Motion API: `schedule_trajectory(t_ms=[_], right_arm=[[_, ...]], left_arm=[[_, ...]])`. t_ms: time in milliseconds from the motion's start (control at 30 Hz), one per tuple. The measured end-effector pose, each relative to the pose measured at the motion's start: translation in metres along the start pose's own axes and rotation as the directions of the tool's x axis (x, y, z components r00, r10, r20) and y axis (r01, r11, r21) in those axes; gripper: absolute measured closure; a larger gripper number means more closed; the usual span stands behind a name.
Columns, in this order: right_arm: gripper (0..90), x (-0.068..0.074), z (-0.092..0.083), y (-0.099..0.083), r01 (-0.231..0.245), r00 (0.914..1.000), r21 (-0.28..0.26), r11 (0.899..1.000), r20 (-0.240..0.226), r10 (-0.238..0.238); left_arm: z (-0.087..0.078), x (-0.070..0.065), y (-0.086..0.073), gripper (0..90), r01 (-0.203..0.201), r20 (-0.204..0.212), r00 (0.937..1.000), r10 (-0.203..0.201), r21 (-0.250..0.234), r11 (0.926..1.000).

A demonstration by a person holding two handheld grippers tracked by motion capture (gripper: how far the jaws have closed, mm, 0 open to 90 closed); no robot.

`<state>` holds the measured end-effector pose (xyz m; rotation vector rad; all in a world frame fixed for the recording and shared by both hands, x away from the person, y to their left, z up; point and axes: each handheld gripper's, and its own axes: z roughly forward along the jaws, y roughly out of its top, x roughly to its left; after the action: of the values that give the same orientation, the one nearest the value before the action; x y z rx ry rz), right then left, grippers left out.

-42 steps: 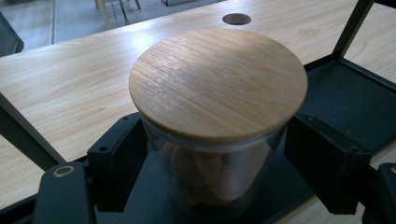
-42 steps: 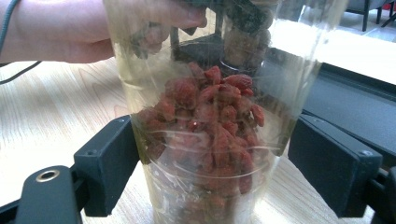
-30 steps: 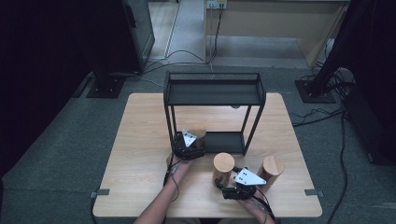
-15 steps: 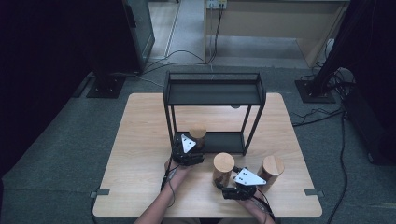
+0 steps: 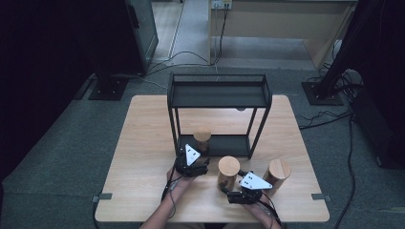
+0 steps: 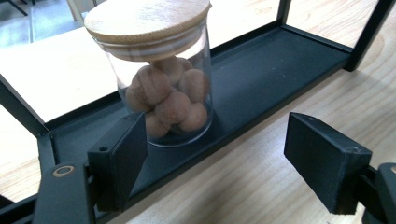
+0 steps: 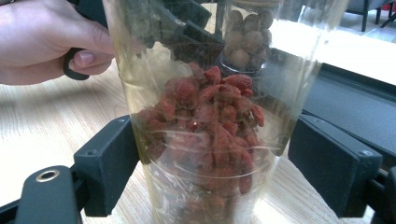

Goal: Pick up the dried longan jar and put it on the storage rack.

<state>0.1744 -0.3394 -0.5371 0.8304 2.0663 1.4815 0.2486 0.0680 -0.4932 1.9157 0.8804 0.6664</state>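
- The landmark is the black metal two-tier rack (image 5: 218, 114) standing at the middle of the pale wooden table (image 5: 138, 143).
- A small glass jar of brown walnut-like balls with a flat wooden lid (image 6: 161, 74) stands on the rack's bottom shelf, toward its left end.
- The left claw (image 6: 233, 163) hangs just in front of the rack's lower front rail, jaws spread wide and empty; the jar sits beyond its left jaw, not between the two.
- A taller clear glass jar of red dried berries (image 7: 205, 140), also wooden-lidded, stands on the table just in front of the rack's right half.
- The right claw (image 7: 210, 163) has its jaws wide on either side of this jar; the left jaw looks to be touching or nearly touching the glass, while the right jaw stands clear, so there is no grip yet.
- A third wooden-lidded jar (image 5: 278, 172) stands on the table further to the right of the rack's front.
- Likely risks:
  - closing off-centre, the right claw could push the tall berry jar sideways and tip it;
  - lifted toward the rack, it could knock the front rail or the upper shelf;
  - smooth glass may slip under a light squeeze;
  - the left claw, so near the rail, could nudge the rack.
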Motion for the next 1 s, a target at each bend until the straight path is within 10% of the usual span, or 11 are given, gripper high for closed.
schedule_trajectory(t_ms=[1000], right_arm=[[16.7,0.0,-0.001,-0.001,0.003,1.0,-0.005,1.0,0.002,-0.003]], left_arm=[[-0.022,0.006,-0.031,21.5,-0.02,0.063,0.9978,0.021,-0.009,0.9998]])
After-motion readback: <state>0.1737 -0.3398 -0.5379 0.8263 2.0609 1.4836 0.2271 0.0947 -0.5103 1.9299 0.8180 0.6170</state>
